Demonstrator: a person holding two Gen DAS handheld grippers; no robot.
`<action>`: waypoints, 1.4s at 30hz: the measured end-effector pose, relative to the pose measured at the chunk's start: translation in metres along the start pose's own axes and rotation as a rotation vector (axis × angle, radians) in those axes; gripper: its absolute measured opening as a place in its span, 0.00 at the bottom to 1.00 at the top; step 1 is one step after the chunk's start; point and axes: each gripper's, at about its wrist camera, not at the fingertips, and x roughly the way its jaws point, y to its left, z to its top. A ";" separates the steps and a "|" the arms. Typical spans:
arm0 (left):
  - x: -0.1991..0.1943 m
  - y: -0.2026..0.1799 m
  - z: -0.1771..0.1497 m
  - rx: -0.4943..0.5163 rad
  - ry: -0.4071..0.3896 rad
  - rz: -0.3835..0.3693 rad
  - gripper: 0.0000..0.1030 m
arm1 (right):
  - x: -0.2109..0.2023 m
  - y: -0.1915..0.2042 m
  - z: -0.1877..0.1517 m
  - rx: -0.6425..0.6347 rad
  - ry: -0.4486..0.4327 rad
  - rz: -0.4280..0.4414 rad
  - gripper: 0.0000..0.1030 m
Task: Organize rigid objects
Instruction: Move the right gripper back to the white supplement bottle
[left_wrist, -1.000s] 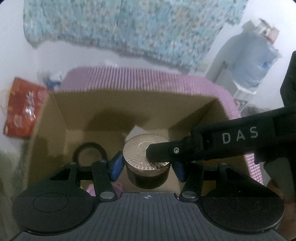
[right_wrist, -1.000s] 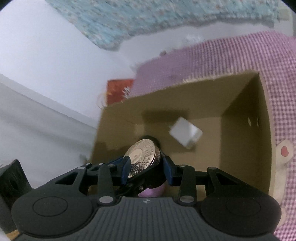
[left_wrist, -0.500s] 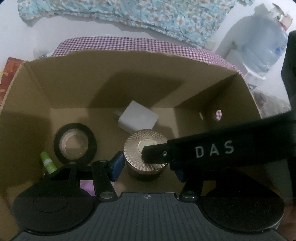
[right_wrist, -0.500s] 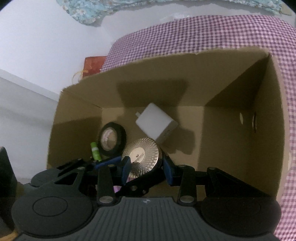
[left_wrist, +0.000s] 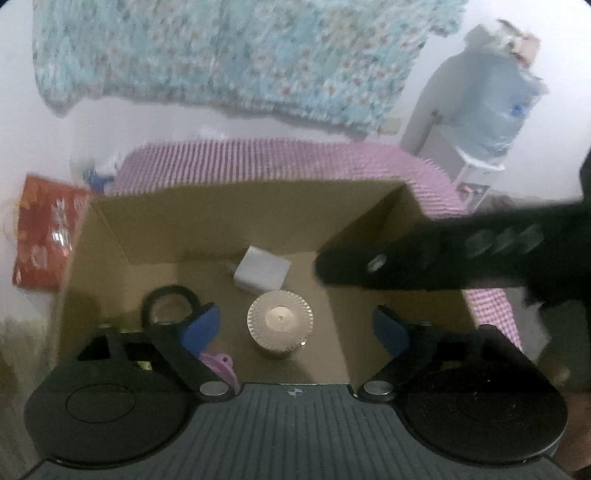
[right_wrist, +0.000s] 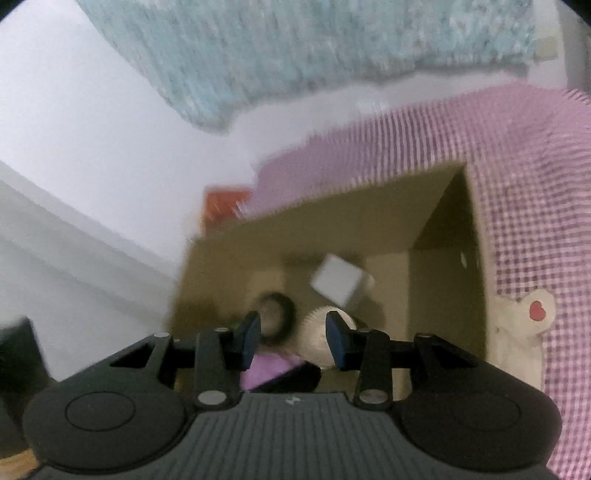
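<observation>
A dark jar with a ridged gold lid stands on the floor of an open cardboard box. My left gripper hovers above it. Its jaws are opening wide and the blue pads are clear of the jar on both sides. One black finger of my right gripper reaches in from the right, above the box's right wall. In the right wrist view my right gripper stands partly open with nothing between its pads. The jar shows behind its right pad.
In the box lie a white charger block, a black tape roll and a purple item. The box stands on pink checked cloth. A red packet is at the left, a water bottle at the far right.
My left gripper has let go of the jar and spread its jaws; the jar now stands in the box. Both grippers have drawn back and up, and the right finger has left the lid.
</observation>
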 end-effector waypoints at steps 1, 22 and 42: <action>-0.009 -0.003 -0.003 0.020 -0.021 0.001 0.94 | -0.015 0.001 -0.006 0.011 -0.042 0.021 0.41; -0.139 0.038 -0.115 0.010 -0.182 0.024 0.99 | -0.113 0.048 -0.151 0.058 -0.242 0.083 0.61; -0.075 0.082 -0.152 -0.091 -0.127 0.121 0.90 | 0.017 0.091 -0.153 -0.024 0.053 0.099 0.61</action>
